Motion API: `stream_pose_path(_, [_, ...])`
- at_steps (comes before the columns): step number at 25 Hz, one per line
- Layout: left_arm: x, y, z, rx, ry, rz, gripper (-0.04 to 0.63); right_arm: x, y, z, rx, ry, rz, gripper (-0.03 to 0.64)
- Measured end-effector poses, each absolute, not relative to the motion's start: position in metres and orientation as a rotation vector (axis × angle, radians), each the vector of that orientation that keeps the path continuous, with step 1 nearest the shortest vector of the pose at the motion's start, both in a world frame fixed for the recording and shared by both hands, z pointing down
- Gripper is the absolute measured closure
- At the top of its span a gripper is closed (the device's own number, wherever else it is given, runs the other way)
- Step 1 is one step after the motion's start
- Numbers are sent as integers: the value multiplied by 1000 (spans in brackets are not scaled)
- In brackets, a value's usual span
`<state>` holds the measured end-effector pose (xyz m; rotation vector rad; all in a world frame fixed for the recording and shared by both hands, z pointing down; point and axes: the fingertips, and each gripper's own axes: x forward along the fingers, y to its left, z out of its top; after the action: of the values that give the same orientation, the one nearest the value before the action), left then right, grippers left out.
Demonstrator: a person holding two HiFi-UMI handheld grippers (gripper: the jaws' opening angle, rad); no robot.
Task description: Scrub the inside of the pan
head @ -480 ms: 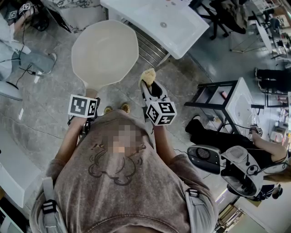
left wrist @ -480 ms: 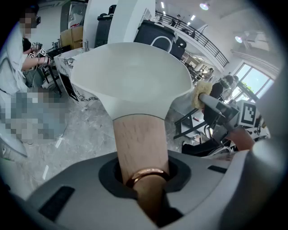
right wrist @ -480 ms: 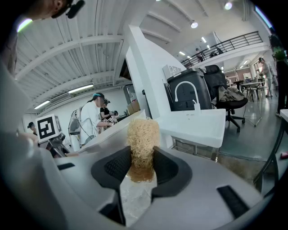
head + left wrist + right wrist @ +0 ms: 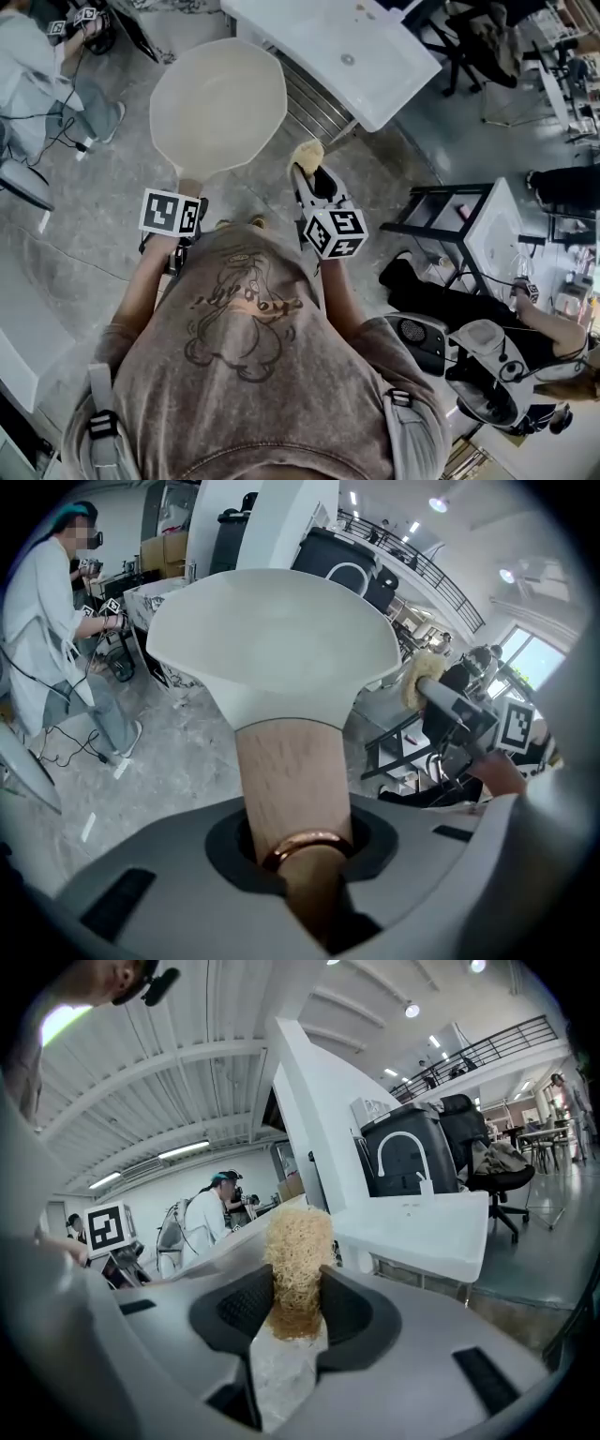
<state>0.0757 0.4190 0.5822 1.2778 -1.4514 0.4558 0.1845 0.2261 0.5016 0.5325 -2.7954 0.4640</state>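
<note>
A cream-white pan [image 4: 217, 105] is held up in the air at the left, its pale inside facing the head camera. Its wooden handle [image 4: 286, 780] with a copper ring runs back into my left gripper [image 4: 300, 855], which is shut on it; the gripper's marker cube [image 4: 171, 213] shows below the pan. My right gripper [image 4: 292, 1309] is shut on a yellow fibrous scrubber [image 4: 297, 1258]. That scrubber [image 4: 307, 153] hangs just right of the pan's lower rim, apart from it.
A white sink unit [image 4: 337, 52] with a tap [image 4: 403, 1157] stands just beyond the pan. Grey stone floor lies below. A black-framed rack [image 4: 450, 220] stands to the right, and other people sit or stand at the far left and lower right.
The pan and both grippers hold almost the same pose; the view has shifted slightly, and the scrubber stays beside the pan's rim.
</note>
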Motion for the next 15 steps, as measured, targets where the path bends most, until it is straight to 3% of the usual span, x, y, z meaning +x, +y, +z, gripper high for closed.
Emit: stream_pose_path(15, [43, 375, 581, 1271, -1496, 403, 508, 164, 186, 508, 463, -2790, 431, 460])
